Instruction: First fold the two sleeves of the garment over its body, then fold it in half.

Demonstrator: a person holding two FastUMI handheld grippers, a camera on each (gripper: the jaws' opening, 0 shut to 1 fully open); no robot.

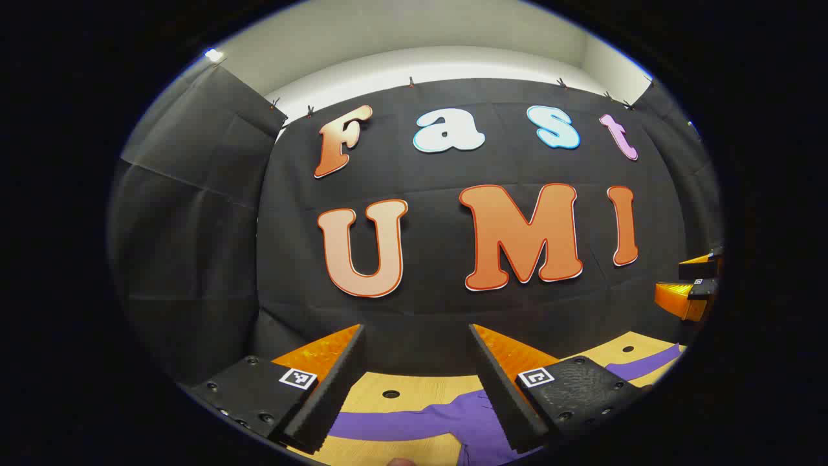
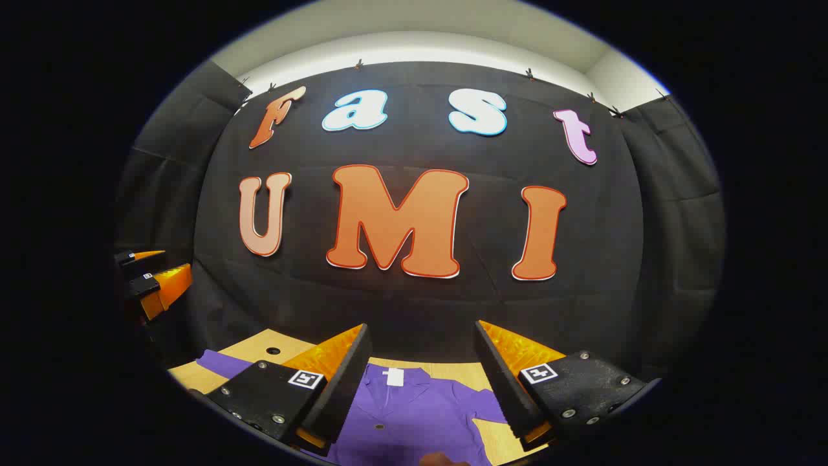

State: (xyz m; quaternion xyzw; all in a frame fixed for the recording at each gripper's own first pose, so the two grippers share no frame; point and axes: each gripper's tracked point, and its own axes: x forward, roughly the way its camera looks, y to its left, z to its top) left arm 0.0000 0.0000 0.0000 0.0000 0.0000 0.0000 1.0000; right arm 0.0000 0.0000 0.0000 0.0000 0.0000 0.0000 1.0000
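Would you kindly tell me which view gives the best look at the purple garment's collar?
The right gripper view: the purple garment lies on the table between the open fingers, its collar with a white tag facing the camera. The left gripper view shows a stretched-out sleeve and part of the body.

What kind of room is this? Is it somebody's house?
Probably not a house: it looks like a small recording booth. Black cloth is clipped up as walls, and a purple shirt lies on a wooden table with round holes, like a work surface.
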